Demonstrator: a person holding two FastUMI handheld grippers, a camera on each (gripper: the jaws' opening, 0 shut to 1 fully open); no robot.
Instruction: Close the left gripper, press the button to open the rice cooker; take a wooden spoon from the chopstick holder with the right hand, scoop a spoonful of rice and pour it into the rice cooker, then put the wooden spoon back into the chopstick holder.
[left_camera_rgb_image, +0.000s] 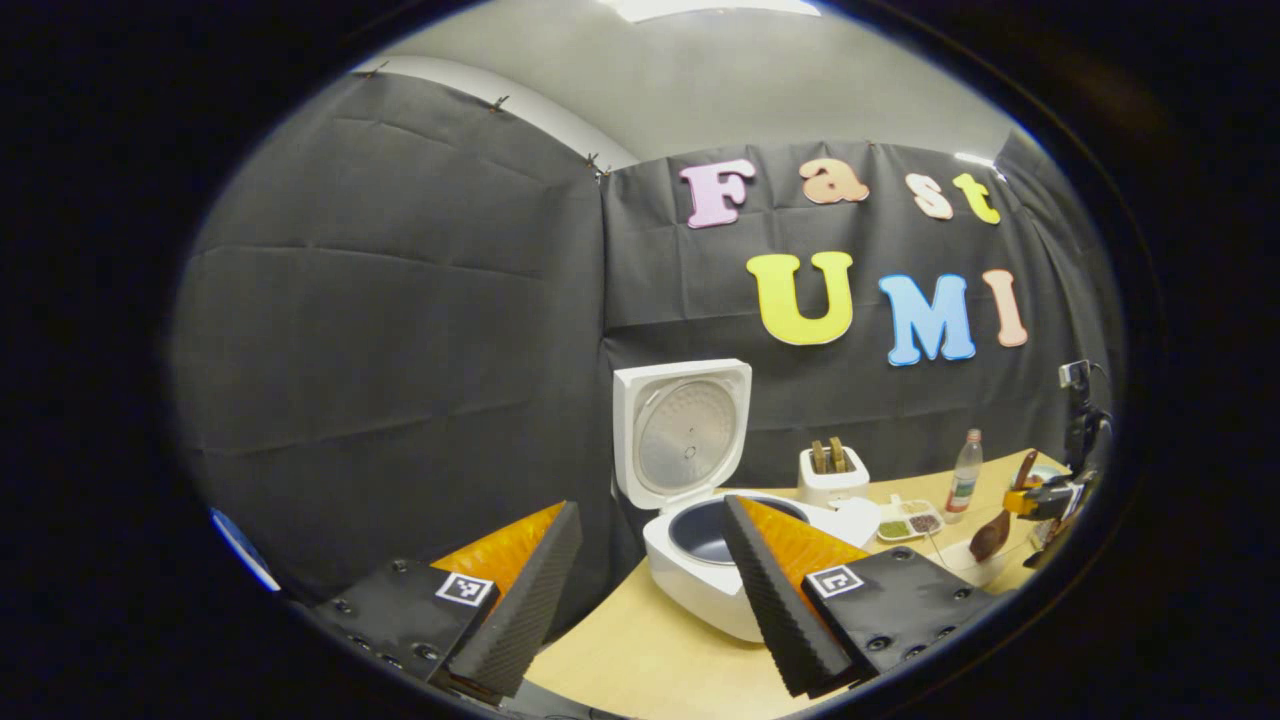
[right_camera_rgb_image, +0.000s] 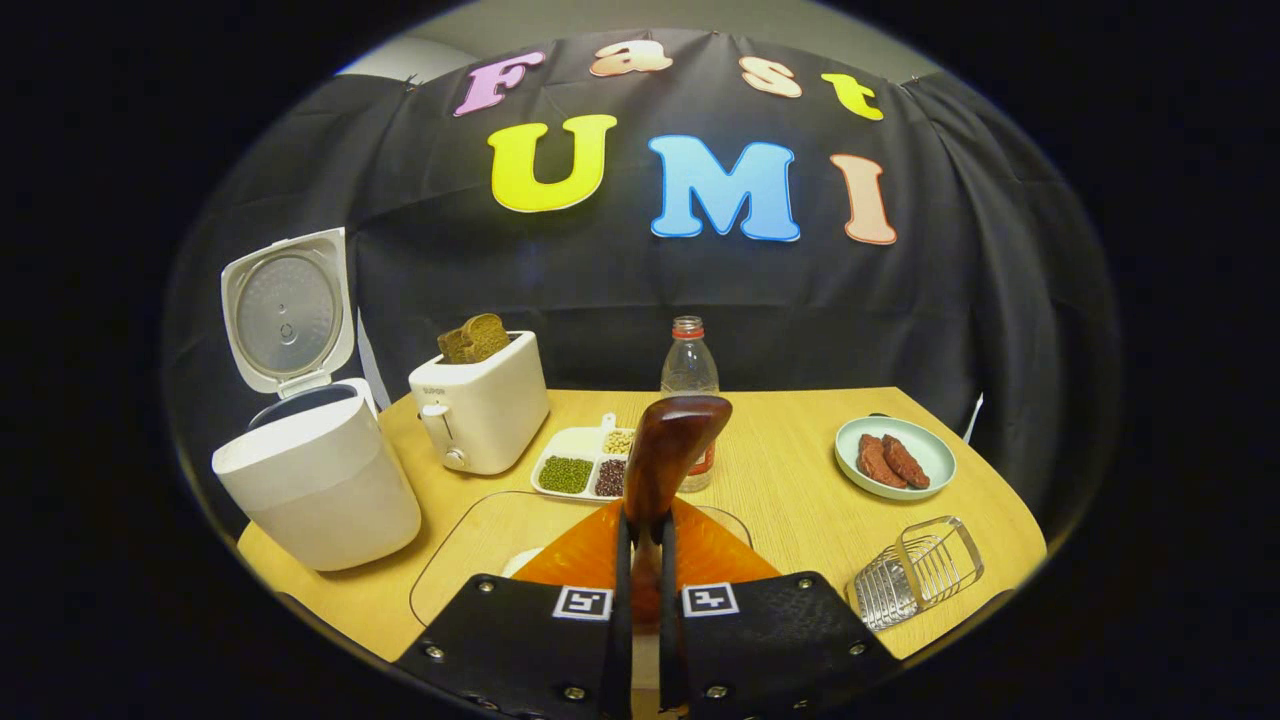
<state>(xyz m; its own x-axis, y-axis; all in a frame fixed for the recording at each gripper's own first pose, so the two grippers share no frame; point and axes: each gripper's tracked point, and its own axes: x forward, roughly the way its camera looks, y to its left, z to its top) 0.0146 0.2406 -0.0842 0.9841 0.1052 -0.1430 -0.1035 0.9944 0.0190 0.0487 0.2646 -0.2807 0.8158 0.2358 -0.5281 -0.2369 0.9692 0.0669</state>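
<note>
Rice cooker (right_camera_rgb_image: 315, 480): white, rounded body, standing at the desk's (right_camera_rgb_image: 790, 480) left edge. Lid (right_camera_rgb_image: 287, 312) is up and upright at the back, its round metal inner plate facing forward. In the left gripper view the dark inner pot (left_camera_rgb_image: 700, 530) shows, open to the top; contents cannot be made out.

Wooden spoon (right_camera_rgb_image: 665, 455): dark reddish-brown, glossy wood. The right gripper's (right_camera_rgb_image: 645, 560) fingers are pressed in on its handle, one on each side, with the rounded end standing up above the fingertips. In the left gripper view the same spoon (left_camera_rgb_image: 993, 535) hangs with its bowl low near the desk's right edge, held by the far gripper.

Left gripper (left_camera_rgb_image: 640, 590): fingers spread wide apart, holding nothing, at the desk's left edge just before the cooker.

Also on the desk: white toaster (right_camera_rgb_image: 482, 412) with brown bread in its slots, just right of the cooker; a divided tray (right_camera_rgb_image: 585, 462) of green, dark and pale grains; a clear bottle (right_camera_rgb_image: 688, 375) behind the spoon; a pale green plate (right_camera_rgb_image: 895, 458) with two brown pieces toward the right edge; a wire rack (right_camera_rgb_image: 920, 572) at the near right corner.
</note>
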